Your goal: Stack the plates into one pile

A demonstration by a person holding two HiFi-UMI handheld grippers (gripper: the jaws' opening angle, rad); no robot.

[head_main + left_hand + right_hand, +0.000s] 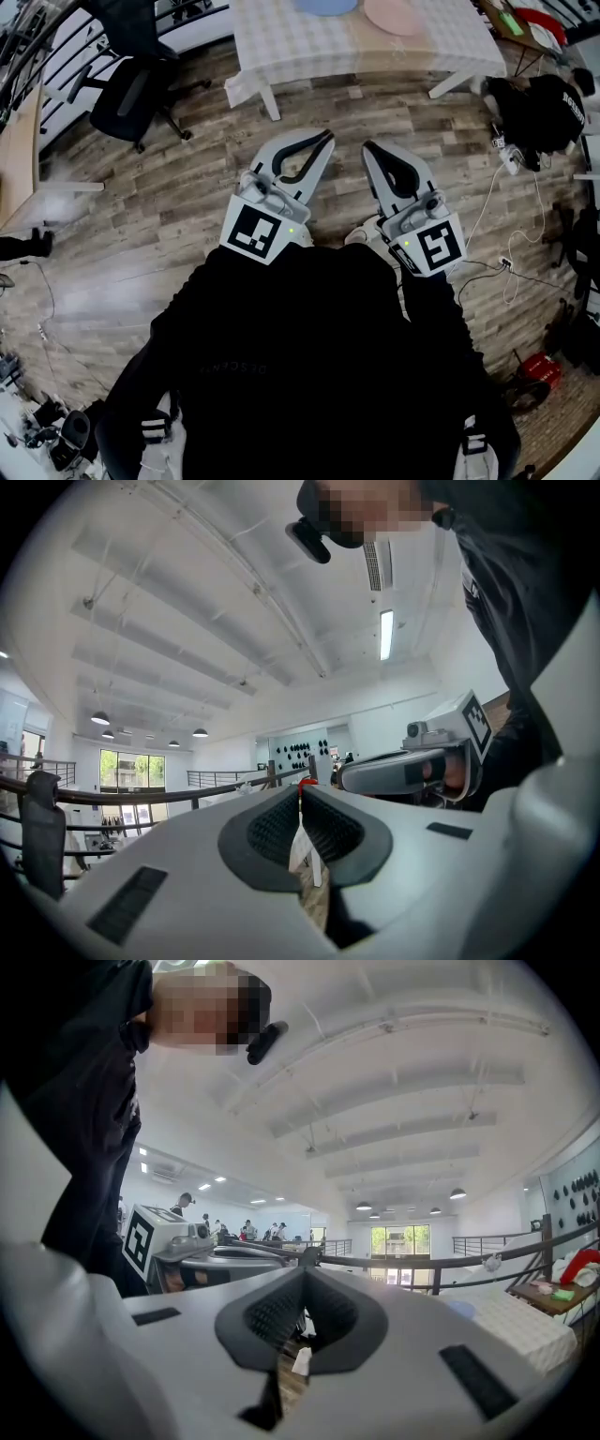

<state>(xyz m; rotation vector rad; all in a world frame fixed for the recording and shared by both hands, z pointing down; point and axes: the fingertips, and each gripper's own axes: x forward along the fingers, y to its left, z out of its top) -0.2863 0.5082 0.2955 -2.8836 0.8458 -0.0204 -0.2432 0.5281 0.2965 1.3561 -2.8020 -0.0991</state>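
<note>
Head view alone is showing the plates: a blue plate (325, 5) and a pink plate (394, 14) are lying just beside each other, unstacked, on the checked counter (309, 47), well apart from the left tongs (319, 141) and right tongs (370, 148), which a person is holding level over the wooden floor (187, 187). Left gripper view and right gripper view are showing ceiling and railing instead, with each pair of tongs pressed together on nothing
</note>
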